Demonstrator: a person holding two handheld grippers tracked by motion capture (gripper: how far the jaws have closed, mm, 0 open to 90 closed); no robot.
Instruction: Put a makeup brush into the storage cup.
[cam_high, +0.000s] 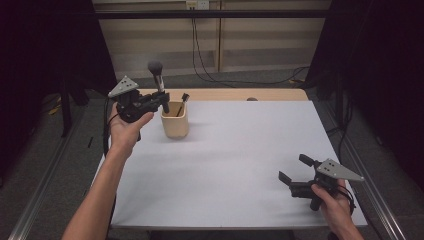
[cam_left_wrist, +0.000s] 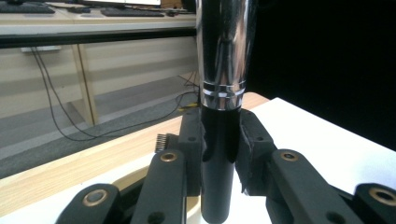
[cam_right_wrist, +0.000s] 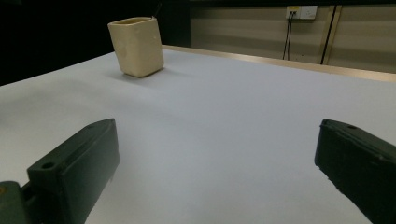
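Black-handled brush (cam_high: 159, 85) upright, bristles up

No readable text, label, brand, number or sign anywhere you look. Cream square-sided ceramic pot (cam_high: 175, 125) near far left corner of worktop: plain walls, no print. Black-and-chrome brush handle (cam_left_wrist: 219, 116) in your left gripper view: bare metal and plastic, no marking legible. White wall socket plate (cam_right_wrist: 301, 11): too small to read.
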